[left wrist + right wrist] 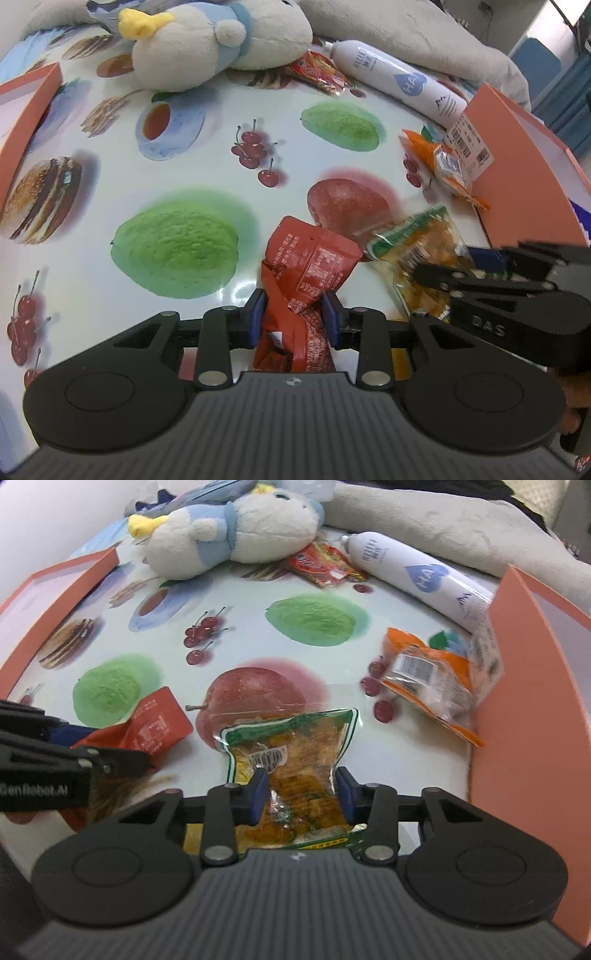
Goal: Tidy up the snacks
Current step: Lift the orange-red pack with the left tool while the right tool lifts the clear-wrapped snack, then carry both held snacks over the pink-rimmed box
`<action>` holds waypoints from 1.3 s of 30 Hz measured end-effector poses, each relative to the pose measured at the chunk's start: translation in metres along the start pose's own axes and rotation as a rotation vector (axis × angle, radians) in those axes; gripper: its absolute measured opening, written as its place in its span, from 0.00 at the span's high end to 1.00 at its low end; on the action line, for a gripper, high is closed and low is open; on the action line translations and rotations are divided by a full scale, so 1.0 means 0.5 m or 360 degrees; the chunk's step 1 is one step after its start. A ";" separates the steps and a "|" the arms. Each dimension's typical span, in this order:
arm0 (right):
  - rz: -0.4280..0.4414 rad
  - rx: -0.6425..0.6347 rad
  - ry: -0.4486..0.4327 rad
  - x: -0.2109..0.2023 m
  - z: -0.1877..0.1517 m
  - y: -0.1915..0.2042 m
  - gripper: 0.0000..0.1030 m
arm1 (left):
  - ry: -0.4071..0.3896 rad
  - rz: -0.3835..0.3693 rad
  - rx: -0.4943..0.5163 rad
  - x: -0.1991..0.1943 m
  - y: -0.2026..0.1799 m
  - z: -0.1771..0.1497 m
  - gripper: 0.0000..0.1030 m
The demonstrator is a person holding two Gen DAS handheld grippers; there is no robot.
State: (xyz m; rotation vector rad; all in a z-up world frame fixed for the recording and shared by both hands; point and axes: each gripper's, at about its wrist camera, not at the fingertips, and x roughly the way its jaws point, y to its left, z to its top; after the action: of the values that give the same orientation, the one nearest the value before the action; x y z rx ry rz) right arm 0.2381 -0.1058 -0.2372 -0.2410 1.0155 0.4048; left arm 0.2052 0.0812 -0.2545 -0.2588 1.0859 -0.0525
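A glossy fruit-printed cloth (207,147) covers the desk, a grey blanket (443,520) bunched along its far edge under even light.

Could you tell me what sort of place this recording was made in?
Probably a home, perhaps a living room or bedroom: a table under a fruit-print tablecloth, a plush toy lying on it, and a grey cushion or blanket behind.

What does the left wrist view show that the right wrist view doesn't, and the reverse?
Left wrist only: the left gripper with its jaws pinching the red packet.
Right wrist only: the right gripper with its jaws squeezing the green-edged packet.
Both: plush toy, white bottle, orange packet, small red wrapper, orange boxes on either side.
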 end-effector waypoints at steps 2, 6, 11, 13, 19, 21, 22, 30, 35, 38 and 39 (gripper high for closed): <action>-0.0004 0.0045 -0.0014 -0.018 -0.008 -0.009 0.61 | -0.0019 0.0002 -0.0008 -0.012 -0.006 -0.004 0.64; -0.0015 0.0115 -0.0044 -0.059 -0.024 -0.018 0.61 | -0.0047 -0.0006 -0.0027 -0.039 -0.021 -0.008 0.64; -0.0040 0.0173 -0.0100 -0.104 -0.033 -0.022 0.61 | -0.0100 -0.0013 -0.0045 -0.083 -0.042 -0.012 0.64; -0.0041 0.0193 -0.0132 -0.125 -0.033 -0.024 0.61 | -0.0125 -0.0021 -0.0049 -0.103 -0.051 -0.013 0.64; -0.0074 0.0210 -0.0226 -0.182 -0.022 -0.030 0.61 | -0.0215 -0.0048 -0.0057 -0.160 -0.072 -0.008 0.64; -0.0082 0.0218 -0.0257 -0.201 -0.018 -0.035 0.61 | -0.0242 -0.0056 -0.0054 -0.177 -0.079 -0.005 0.64; -0.0086 0.0221 -0.0274 -0.212 -0.016 -0.036 0.61 | -0.0257 -0.0063 -0.0053 -0.186 -0.083 -0.003 0.64; -0.0114 0.0260 -0.0423 -0.296 0.001 -0.053 0.61 | -0.0375 -0.0109 -0.0022 -0.255 -0.119 0.022 0.64; -0.0135 0.0275 -0.0514 -0.345 0.009 -0.071 0.61 | -0.0452 -0.0146 0.0013 -0.295 -0.158 0.039 0.64; -0.0149 0.0286 -0.0569 -0.374 0.013 -0.086 0.61 | -0.0500 -0.0179 0.0031 -0.314 -0.185 0.056 0.64; -0.0157 0.0289 -0.0585 -0.383 0.014 -0.092 0.61 | -0.0516 -0.0195 0.0037 -0.321 -0.195 0.062 0.64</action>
State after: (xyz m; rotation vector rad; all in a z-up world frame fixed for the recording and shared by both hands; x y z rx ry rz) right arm 0.1750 -0.1858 -0.0684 -0.0489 0.6705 0.2524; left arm 0.1655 0.0194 -0.0790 -0.3012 0.7460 -0.1280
